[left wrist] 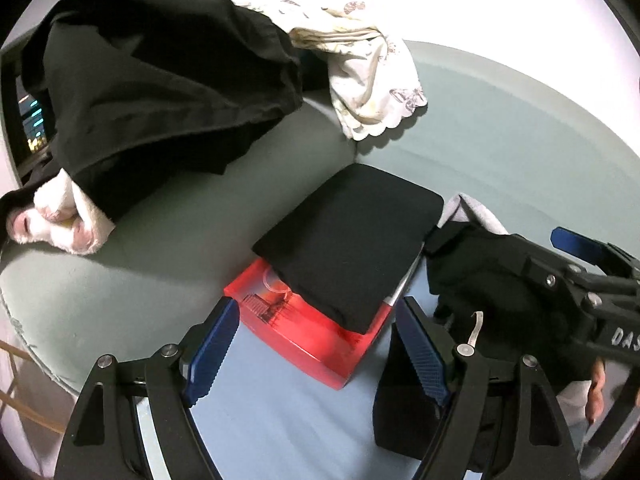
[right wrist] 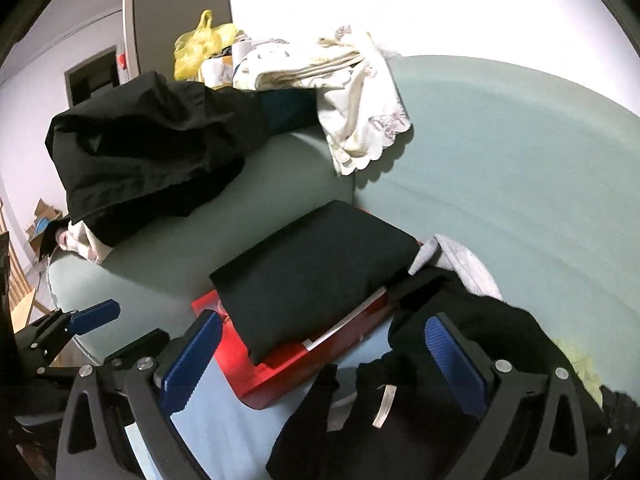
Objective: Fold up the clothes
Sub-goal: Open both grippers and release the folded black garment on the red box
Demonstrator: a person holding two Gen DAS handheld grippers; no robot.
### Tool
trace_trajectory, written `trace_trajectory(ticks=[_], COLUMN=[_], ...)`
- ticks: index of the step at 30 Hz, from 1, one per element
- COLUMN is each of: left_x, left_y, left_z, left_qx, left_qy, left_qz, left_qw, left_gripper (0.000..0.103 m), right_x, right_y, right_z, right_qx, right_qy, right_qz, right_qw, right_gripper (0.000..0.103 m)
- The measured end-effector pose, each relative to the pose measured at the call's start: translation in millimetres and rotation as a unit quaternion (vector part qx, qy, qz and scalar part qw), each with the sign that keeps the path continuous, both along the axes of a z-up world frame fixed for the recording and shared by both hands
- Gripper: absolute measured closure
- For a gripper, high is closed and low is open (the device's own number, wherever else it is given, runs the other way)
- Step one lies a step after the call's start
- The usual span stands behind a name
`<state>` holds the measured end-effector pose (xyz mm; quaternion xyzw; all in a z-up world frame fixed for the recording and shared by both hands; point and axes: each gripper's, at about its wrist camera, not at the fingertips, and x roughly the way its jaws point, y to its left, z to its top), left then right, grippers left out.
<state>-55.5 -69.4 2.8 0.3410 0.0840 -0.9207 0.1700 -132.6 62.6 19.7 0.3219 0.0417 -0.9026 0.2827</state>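
A folded black garment (left wrist: 348, 240) lies on a red box (left wrist: 304, 332) on my pale blue sheet (left wrist: 272, 420), against the green sofa (left wrist: 500, 128). Just right of the box sits a crumpled black garment (right wrist: 420, 360); my right gripper (right wrist: 320, 364) hangs over it, fingers spread, pinching nothing. My left gripper (left wrist: 316, 348) is spread too, empty. Black trousers (left wrist: 160, 88) and a cream cloth (left wrist: 372, 80) drape the sofa arm.
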Motion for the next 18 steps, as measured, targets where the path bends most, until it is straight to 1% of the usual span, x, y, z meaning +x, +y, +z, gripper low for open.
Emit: trace_trajectory(ticks=[4,6,8,11,18], left_x=[0.0,2.6,3.2,0.7,1.9], left_y=[-1.8,-2.1,-1.6,-0.5,-6.3], left_z=[-7.9,-13.1,-17.9,-26.2,-32.0], left_qx=[-0.002,-0.004,-0.010,-0.020,-0.021], left_qy=[0.006,0.015,0.017,0.005,0.014], left_qz=[0.015,0.018,0.013,0.004,0.003], left_qw=[0.9999,0.9997,0.9997,0.9998,0.9997], left_gripper=[0.022,0.022,0.022,0.022,0.022], right_x=[3.9,5.0,6.0,5.9,7.9], right_y=[-0.3,-2.3,-5.6,-10.2,-15.4], right_z=[-7.9,-11.2,-14.3,-19.1,-33.2], right_qx=[-0.011,-0.013,-0.012,-0.013,-0.017], right_qy=[-0.008,-0.006,-0.003,-0.008,-0.025], right_qz=[-0.012,-0.014,-0.017,-0.019,-0.021], right_qw=[1.000,1.000,1.000,1.000,0.999], right_gripper=[0.000,0.000,0.000,0.000,0.000])
